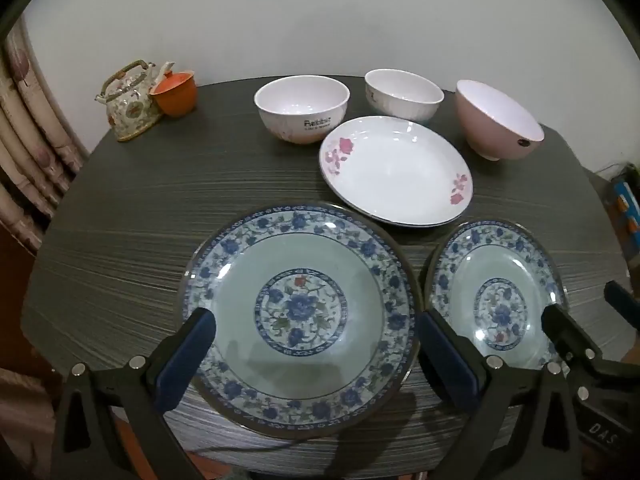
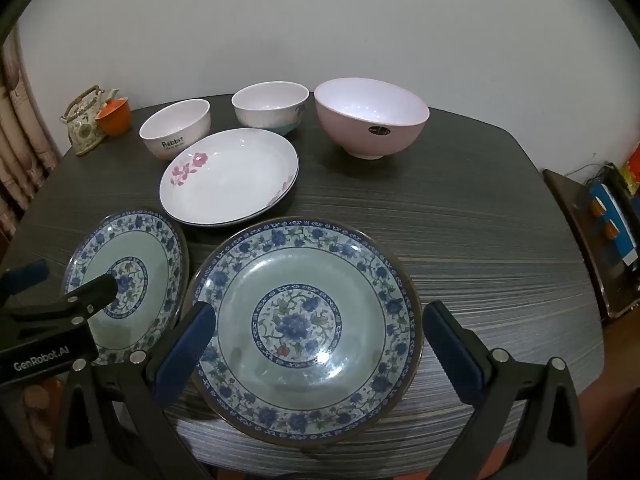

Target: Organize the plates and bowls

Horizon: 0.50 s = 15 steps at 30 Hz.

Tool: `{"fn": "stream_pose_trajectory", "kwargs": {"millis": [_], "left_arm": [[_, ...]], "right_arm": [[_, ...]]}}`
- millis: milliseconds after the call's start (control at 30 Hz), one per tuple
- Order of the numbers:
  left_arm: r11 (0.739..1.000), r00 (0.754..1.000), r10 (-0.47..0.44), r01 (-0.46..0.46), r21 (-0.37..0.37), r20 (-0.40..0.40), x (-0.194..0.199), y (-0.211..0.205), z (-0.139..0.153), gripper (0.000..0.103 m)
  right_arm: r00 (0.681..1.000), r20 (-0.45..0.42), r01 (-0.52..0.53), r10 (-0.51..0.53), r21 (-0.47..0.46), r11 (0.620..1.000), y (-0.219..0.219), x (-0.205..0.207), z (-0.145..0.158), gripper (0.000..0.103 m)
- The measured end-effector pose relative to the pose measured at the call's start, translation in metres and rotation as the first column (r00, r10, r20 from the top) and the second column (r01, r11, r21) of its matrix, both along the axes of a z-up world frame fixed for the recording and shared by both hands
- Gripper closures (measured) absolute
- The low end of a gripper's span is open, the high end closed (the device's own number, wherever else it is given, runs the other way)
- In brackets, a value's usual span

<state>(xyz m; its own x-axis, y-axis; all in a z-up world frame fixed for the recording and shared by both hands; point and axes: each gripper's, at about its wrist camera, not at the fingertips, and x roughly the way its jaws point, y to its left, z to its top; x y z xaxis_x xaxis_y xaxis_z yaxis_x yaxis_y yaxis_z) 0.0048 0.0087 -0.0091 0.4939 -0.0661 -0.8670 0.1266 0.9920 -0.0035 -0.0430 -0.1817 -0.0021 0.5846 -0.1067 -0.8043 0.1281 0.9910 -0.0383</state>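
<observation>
Two blue-flowered plates lie side by side at the table's front. My left gripper (image 1: pixel 316 344) hovers open over the left one (image 1: pixel 298 276), a finger on either side and touching nothing. My right gripper (image 2: pixel 320 340) hangs open the same way over the right plate (image 2: pixel 304 280). Each gripper also shows in the other view: the right gripper (image 1: pixel 588 312) and the left gripper (image 2: pixel 60 280). Behind the blue plates sits a white plate with pink flowers (image 1: pixel 396 172). At the back stand a "Rabbit" bowl (image 1: pixel 302 108), a white bowl (image 1: pixel 404 94) and a pink bowl (image 1: pixel 500 120).
A flowered teapot (image 1: pixel 128 100) and an orange lidded cup (image 1: pixel 175 94) stand at the back left corner of the dark wood-grain table (image 1: pixel 140 240). A curtain (image 1: pixel 24 140) hangs to the left. A low shelf with boxes (image 2: pixel 600 232) stands to the right.
</observation>
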Motion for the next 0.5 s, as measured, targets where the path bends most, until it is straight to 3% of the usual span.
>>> {"fn": "stream_pose_trajectory", "kwargs": {"millis": [100, 500], "left_arm": [[1.0, 1.0, -0.005, 0.005, -0.021, -0.005, -0.0002, 0.0005, -0.0001, 0.0], [0.998, 0.999, 0.038, -0.037, 0.046, -0.038, 0.0025, 0.0021, -0.006, 0.0]], "right_arm": [[1.0, 0.0, -0.001, 0.001, 0.002, 1.0, 0.0, -0.0011, 0.0001, 0.001], [1.0, -0.005, -0.003, 0.003, 0.003, 1.0, 0.0014, -0.0035, -0.0004, 0.0]]}}
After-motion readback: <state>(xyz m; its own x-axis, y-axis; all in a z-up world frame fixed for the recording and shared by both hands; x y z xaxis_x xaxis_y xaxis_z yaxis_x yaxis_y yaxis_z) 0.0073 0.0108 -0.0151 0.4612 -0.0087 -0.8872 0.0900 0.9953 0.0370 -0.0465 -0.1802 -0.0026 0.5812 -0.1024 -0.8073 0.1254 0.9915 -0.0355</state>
